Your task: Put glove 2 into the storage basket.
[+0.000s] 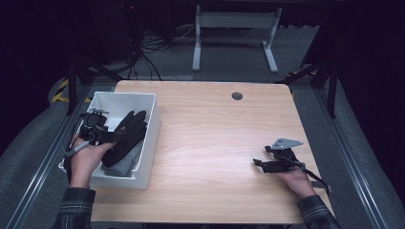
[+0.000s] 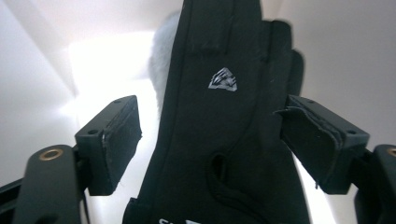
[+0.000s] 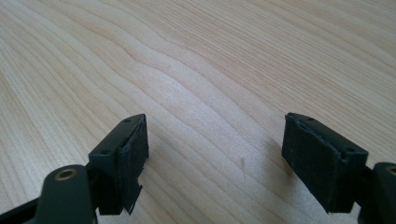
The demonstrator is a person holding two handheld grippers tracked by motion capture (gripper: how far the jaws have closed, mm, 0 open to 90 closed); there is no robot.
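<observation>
1. Black jaws of the left gripper stand spread on both sides of a black glove; in the left gripper view its right pad seems to touch the glove's edge, while the left pad is apart from it.
2. From the high view, this glove lies inside the white bin, on top of a grey cloth, with its fingers pointing to the far wall of the bin.
3. My judgement: the step in hand is to grip the glove and lift it out of the bin.
4. To do it well, the left gripper should go a little deeper, so both pads cover the palm part, not only the thin edge, and then close firmly.
5. It should pinch the glove alone; the grey cloth below it may come up together if the pads go too low.
6. Well apart from the bin, the right gripper rests near the table with jaws spread and nothing between them.
</observation>
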